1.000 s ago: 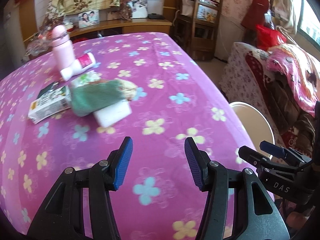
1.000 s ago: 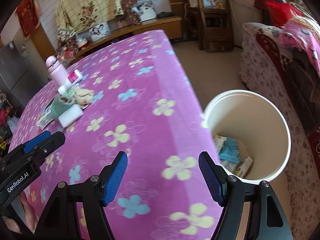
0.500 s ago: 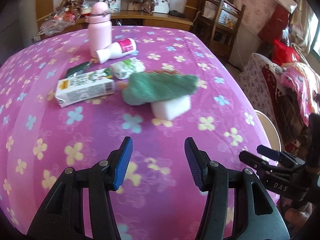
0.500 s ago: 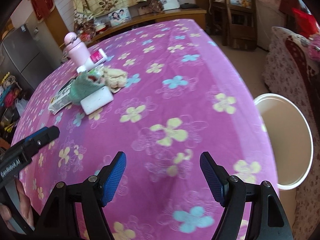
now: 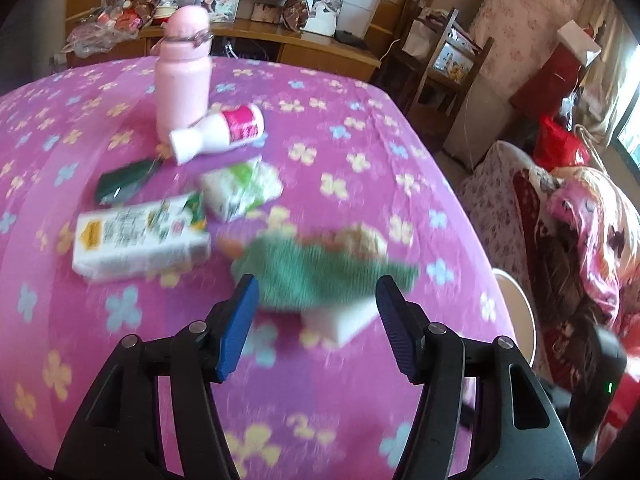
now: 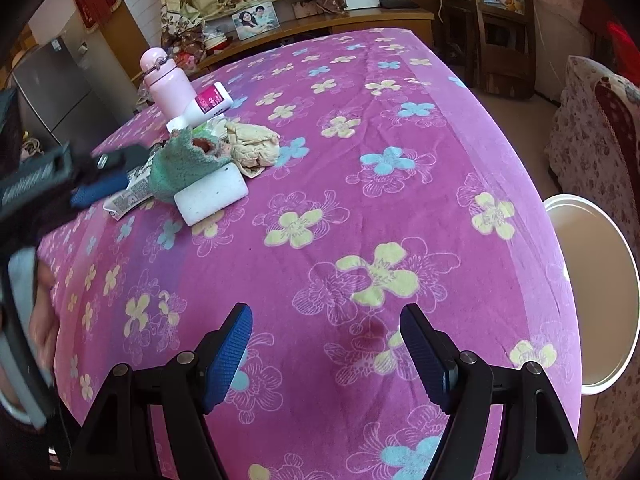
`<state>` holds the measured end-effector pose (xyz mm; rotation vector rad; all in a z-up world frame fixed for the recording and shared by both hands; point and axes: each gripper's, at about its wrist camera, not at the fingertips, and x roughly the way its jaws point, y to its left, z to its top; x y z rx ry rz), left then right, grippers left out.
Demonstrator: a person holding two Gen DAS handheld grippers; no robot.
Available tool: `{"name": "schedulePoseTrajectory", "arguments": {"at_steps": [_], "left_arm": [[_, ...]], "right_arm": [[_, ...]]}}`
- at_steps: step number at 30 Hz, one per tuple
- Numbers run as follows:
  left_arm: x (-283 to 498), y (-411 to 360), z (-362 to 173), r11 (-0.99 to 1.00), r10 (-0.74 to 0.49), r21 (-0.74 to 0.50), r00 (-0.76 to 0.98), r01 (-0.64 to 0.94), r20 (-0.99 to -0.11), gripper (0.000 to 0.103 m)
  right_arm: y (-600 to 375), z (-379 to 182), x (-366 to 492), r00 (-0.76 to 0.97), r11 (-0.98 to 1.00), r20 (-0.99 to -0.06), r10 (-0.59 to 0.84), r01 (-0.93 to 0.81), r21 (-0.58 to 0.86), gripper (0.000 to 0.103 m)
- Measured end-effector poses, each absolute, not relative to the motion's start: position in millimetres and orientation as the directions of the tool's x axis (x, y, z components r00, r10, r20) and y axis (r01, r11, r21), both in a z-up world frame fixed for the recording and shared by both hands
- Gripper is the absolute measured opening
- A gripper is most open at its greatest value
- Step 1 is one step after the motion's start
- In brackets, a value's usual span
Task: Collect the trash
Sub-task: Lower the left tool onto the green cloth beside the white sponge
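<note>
Nearest the left wrist camera, the left gripper (image 5: 314, 322) is opening its empty jaws toward the green cloth (image 5: 316, 276) and white block (image 5: 344, 320), probably to straddle them. Right gripper (image 6: 326, 344) hangs open, holding nothing, near the bin (image 6: 612, 304). Beyond lie carton (image 5: 140, 240), packet (image 5: 240, 192), bottles.

So the table (image 6: 400, 208) has a magenta flowery cloth, and everything's bunched at the upper left of the right wrist view: pink bottle (image 6: 168, 84) upright, white tube (image 6: 204, 106) lying against it, carton (image 6: 132, 196), green rag (image 6: 182, 166) draped over a white block (image 6: 212, 196), crumpled beige paper (image 6: 252, 146) just beside.
</note>
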<state>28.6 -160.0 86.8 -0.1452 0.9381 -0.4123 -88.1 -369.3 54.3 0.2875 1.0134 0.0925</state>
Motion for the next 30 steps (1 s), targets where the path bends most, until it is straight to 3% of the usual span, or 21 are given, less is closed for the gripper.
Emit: {"name": "schedulePoseTrajectory", "arguments": {"at_steps": [6, 10, 15, 20, 30], "left_arm": [[66.6, -175.1, 75.1, 0.912, -0.407, -0.312, 0.492, 0.267, -0.770, 0.062], [58.7, -173.8, 72.1, 0.907, -0.392, -0.248, 0.472, 0.339, -0.789, 0.062], [38.5, -146.5, 51.5, 0.902, -0.350, -0.201, 0.373, 0.382, -0.859, 0.064], [21.4, -103.6, 53.4, 0.924, -0.333, -0.211, 0.396, 0.321, -0.856, 0.063], [20.4, -85.7, 62.8, 0.885, -0.466, -0.425, 0.405, 0.192, -0.787, 0.064]], "right_arm": [[-372.8, 53.2, -84.3, 0.527, 0.956, -0.822, 0.215, 0.056, 0.286, 0.074], [-373.5, 49.9, -80.9, 0.516, 0.957, -0.828, 0.218, 0.054, 0.286, 0.074], [-370.7, 50.0, -77.7, 0.517, 0.953, -0.824, 0.232, 0.051, 0.300, 0.074], [-356.2, 54.2, -75.6, 0.521, 0.956, -0.819, 0.242, 0.018, 0.293, 0.074], [-345.2, 55.8, -75.7, 0.515, 0.956, -0.820, 0.252, -0.001, 0.293, 0.075]]}}
